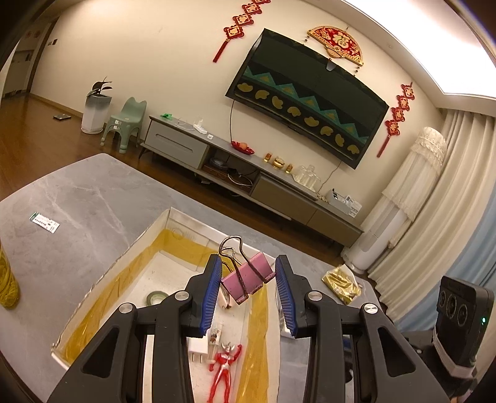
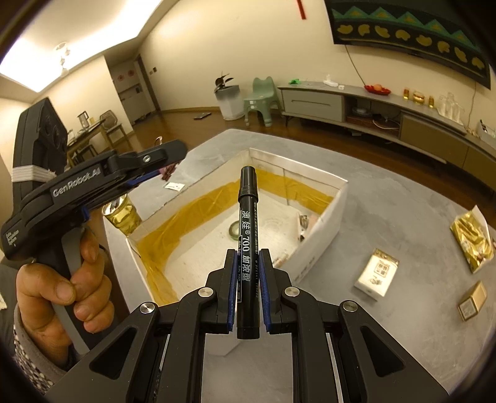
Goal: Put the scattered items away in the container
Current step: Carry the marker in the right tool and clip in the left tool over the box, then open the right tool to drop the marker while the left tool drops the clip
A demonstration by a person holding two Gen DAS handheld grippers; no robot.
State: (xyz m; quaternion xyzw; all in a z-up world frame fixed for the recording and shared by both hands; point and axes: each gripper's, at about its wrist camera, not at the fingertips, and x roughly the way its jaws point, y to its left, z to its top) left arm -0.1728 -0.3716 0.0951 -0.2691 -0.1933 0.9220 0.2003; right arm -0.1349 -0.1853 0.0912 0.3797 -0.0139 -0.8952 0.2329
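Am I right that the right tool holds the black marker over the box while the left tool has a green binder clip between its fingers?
Not quite: the clip is pink, not green, as the left wrist view shows, and the left tool is open around it. The rest stands: the right tool holds the black marker over the box.

Dark wall hanging (image 1: 305, 99) with gold shapes, red knot ornaments (image 1: 240, 26) beside it. Below, long grey cabinet (image 1: 248, 173) bearing red dish (image 1: 242, 147) and glassware (image 1: 307, 176). Green child's chair (image 2: 260, 99) next to potted plant (image 1: 96, 105). Cream curtains (image 1: 446, 198) at right.
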